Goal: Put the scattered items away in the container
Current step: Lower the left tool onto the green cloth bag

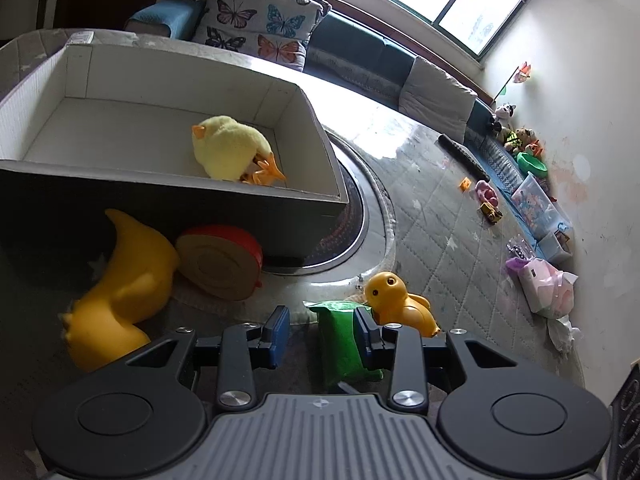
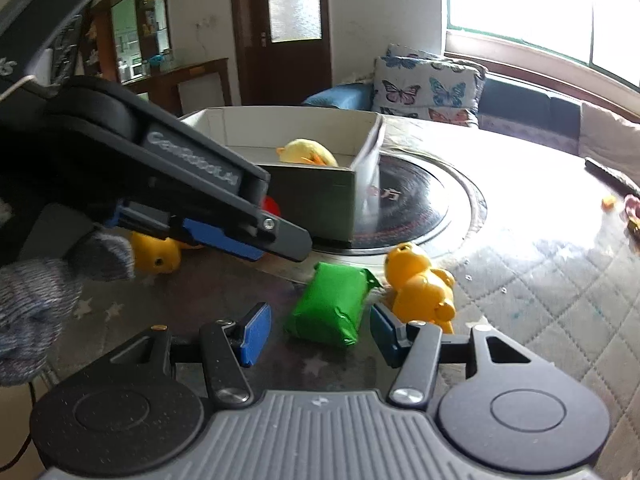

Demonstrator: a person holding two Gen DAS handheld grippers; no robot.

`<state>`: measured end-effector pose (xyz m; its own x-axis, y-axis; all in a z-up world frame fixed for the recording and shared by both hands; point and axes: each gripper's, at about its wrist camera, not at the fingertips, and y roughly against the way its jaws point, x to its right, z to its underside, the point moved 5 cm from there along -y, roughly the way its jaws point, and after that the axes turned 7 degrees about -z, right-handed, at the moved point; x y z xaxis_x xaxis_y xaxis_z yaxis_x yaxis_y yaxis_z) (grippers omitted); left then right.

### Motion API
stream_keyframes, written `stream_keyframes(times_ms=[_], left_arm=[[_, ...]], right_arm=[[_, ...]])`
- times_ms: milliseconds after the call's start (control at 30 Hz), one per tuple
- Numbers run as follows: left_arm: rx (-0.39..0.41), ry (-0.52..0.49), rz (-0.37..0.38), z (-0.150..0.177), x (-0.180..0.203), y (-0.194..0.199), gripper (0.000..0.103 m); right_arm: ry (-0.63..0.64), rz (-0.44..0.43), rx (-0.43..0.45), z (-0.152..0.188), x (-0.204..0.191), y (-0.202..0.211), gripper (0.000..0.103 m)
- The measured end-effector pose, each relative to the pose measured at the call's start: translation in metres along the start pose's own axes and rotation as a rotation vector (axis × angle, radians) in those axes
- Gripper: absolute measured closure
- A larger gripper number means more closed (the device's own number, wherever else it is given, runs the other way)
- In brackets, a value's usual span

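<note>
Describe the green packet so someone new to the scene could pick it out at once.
Find the open white-lined box holding a fluffy yellow chick. On the quilted mat in front of its near corner lies the green packet, a small crinkled foil pouch. A glossy orange-yellow toy duck sits right beside it; the packet is the only green, flat-sided thing there.

Box [image 1: 168, 184]: matt cardboard, white inside, dark outside. Inside it, chick [image 1: 230, 152]: fluffy yellow plush. Against the box's near wall, large duck [image 1: 124, 292]: glossy yellow plastic; beside it, round toy [image 1: 220, 262]: wood-look face, red rim. Nearer than the box, packet [image 2: 330, 306]: shiny green wrap, creased. Touching the packet, small duck [image 2: 420, 280]: smooth glossy plastic. Under the box, table cover [image 1: 440, 248]: quilted cloth, matt. Gripper pads [image 2: 256, 334]: blue, matt.
</note>
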<state>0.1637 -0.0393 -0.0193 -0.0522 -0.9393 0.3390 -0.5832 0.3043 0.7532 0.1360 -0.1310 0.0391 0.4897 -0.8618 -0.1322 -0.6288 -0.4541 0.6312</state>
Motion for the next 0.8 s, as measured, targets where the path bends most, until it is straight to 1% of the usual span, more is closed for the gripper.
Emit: stream_keyframes(times_ms=[367,400,467,567,800], left_arm=[[-0.027,-0.014,0.018,0.000,0.012,-0.010,0.066],[-0.029,-0.015,0.018,-0.001,0.013,-0.011,0.066],[-0.032,-0.017,0.017,-0.001,0.015,-0.013,0.066],[-0.040,-0.020,0.011,-0.001,0.016,-0.017,0.066],[-0.053,-0.028,0.004,0.001,0.018,-0.021,0.066]], right_arm=[[-0.028,0.006,-0.017,0.005,0.004,-0.021,0.049],[-0.027,0.009,-0.016,0.005,0.005,-0.021,0.050],[-0.026,0.015,-0.013,0.007,0.005,-0.021,0.054],[-0.021,0.017,-0.009,0.006,0.006,-0.022,0.056],[-0.004,-0.008,-0.015,0.008,0.004,-0.018,0.058]])
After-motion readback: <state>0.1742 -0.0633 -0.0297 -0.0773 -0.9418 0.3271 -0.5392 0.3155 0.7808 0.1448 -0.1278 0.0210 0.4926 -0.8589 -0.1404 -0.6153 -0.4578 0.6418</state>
